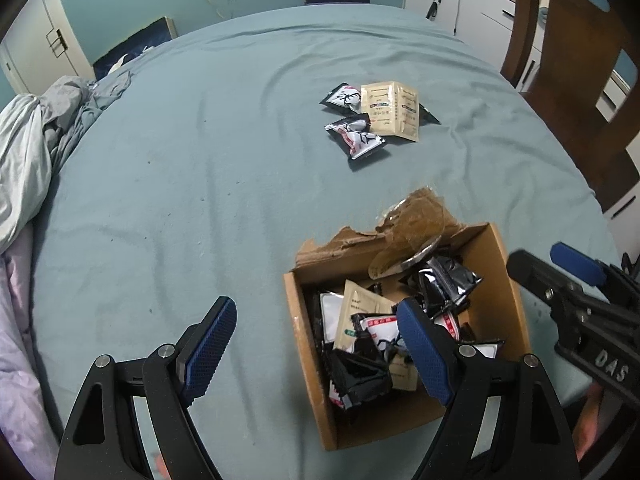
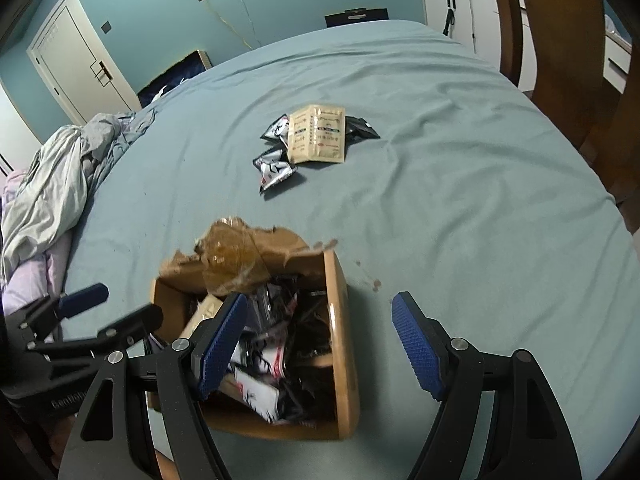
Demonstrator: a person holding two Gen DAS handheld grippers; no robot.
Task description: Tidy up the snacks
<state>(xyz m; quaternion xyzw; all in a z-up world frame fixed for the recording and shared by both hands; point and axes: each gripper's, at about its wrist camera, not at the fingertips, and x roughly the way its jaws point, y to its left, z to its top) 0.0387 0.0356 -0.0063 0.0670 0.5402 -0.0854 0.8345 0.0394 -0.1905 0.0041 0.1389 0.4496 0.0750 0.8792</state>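
Box: cardboard box (image 1: pixel 496 280) was seen on the teal sheet (image 1: pixel 200 160), near both grippers, top flap torn w/ tape hanging; already well filled w/ packets.
Loose snacks: small pile was left further up the sheet, well apart from box: beige sachet (image 1: pixel 390 110) lying across black-and-white packets (image 1: pixel 358 138).
L gripper: left gripper (image 1: pixel 316 352) was held spread wide, nothing between pads; its right finger hung over the box interior.
R gripper: right gripper (image 2: pixel 320 344) was likewise spread, empty, straddling the box's right wall.
Handling (judged): packets likely light, crinkly, foil-slick; sachet flat, thin, floppy.
Grip pt (judged): packets prob. best pinched across puffed middle or crimped end seam; sachet by a raised edge, since soft bedding gives under pressure.
Risk: slipping out of pads; overlapping pieces dragged together.
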